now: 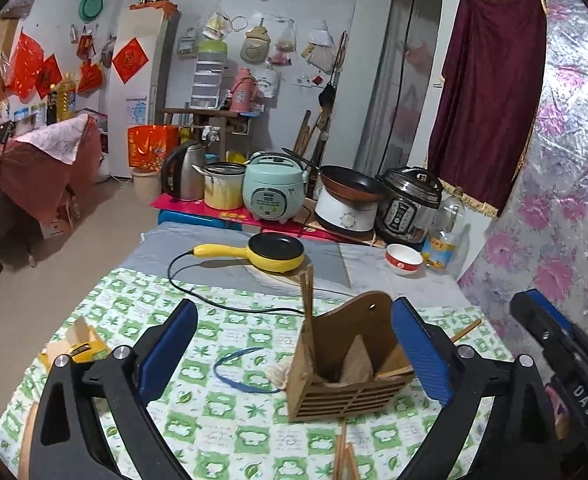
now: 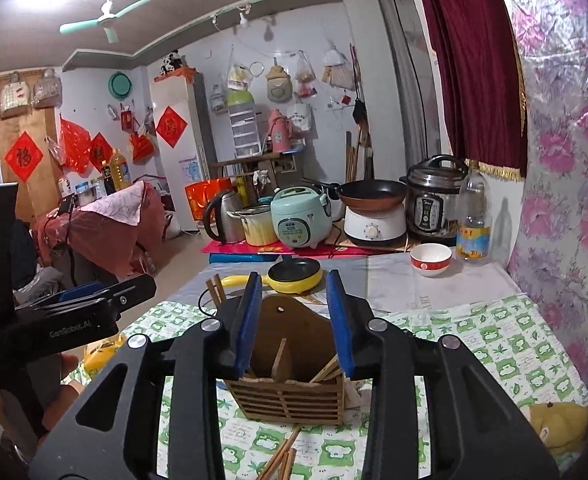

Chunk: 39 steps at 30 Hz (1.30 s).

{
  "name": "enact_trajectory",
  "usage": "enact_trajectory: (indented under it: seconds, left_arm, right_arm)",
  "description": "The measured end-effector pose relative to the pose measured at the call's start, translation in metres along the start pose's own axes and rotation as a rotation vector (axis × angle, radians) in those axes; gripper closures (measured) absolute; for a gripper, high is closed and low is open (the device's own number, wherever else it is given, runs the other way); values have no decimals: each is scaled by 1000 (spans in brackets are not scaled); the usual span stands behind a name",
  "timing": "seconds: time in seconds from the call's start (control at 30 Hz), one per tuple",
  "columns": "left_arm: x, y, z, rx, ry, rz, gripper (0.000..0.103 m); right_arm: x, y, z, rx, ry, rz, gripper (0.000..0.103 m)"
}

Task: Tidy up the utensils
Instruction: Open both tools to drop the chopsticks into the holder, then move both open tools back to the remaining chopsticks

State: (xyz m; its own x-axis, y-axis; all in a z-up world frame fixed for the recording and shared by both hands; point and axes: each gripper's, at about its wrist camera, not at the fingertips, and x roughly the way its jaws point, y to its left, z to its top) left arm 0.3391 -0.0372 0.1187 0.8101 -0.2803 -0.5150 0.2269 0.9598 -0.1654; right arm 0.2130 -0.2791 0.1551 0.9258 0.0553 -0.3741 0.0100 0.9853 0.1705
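A wooden slatted utensil holder [image 1: 348, 376] stands on the green-checked tablecloth, with chopsticks [image 1: 308, 308] upright in its left compartment and wooden spoons inside. It also shows in the right wrist view [image 2: 294, 394]. My left gripper [image 1: 294, 356] is open and empty, its blue pads [image 1: 422, 352] on either side of the holder's space. My right gripper [image 2: 296, 320] is open above the holder, nothing between its pads. Loose chopsticks [image 2: 280, 460] lie on the cloth in front of the holder, also seen in the left wrist view [image 1: 344, 456].
A yellow electric frying pan [image 1: 276, 254] with its black cord lies behind the holder. A red-and-white bowl [image 1: 404, 260], a plastic bottle [image 1: 446, 232], cookers and a kettle stand further back. A blue band [image 1: 238, 372] and a yellow box [image 1: 82, 350] lie left. A floral wall is on the right.
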Motion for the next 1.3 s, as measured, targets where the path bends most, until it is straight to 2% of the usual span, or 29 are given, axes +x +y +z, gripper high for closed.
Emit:
enact_trajectory:
  seconds: [0.07, 0.17, 0.27, 0.3, 0.37, 0.47, 0.57, 0.63, 0.7, 0.8, 0.93, 1.07, 1.23, 1.3]
  left_arm:
    - [-6, 0, -8, 19, -5, 34, 7]
    - [-13, 13, -38, 10, -20, 66, 6]
    - [-4, 25, -72, 8, 53, 52, 6]
    - [-1, 28, -81, 6, 72, 53, 6]
    - [8, 34, -103, 8, 123, 57, 6]
    - [21, 38, -134, 44, 226, 82, 6]
    - [23, 37, -160, 102, 289, 86, 6]
    - [20, 35, -176, 146, 322, 70, 6]
    - [15, 30, -191, 188, 358, 21, 6]
    - [10, 21, -206, 236, 392, -53, 6]
    - [3, -2, -227, 364, 420, -106, 6]
    - [-3, -22, -241, 483, 405, -108, 6]
    - [-1, -28, -245, 524, 424, -118, 6]
    - [3, -28, -248, 541, 436, -91, 6]
  right_arm:
    - [-6, 1, -2, -3, -2, -5, 66]
    - [-19, 4, -6, -6, 0, -10, 62]
    - [-30, 6, -18, -39, 5, -29, 50]
    - [-37, 3, -33, -46, -9, -40, 41]
    - [-39, -5, -57, -33, -3, -59, 35]
    - [-23, -18, -88, -24, 109, -87, 35]
    - [-13, -32, -117, -16, 209, -106, 35]
    - [-9, -38, -129, -19, 256, -109, 35]
    - [-9, -44, -138, -31, 290, -111, 35]
    - [-13, -48, -147, -38, 304, -125, 33]
    - [-17, -57, -150, -4, 316, -123, 30]
    - [-15, -61, -151, 3, 331, -128, 30]
    - [-15, -56, -153, -18, 336, -126, 27]
    - [-14, -55, -154, -26, 344, -126, 27]
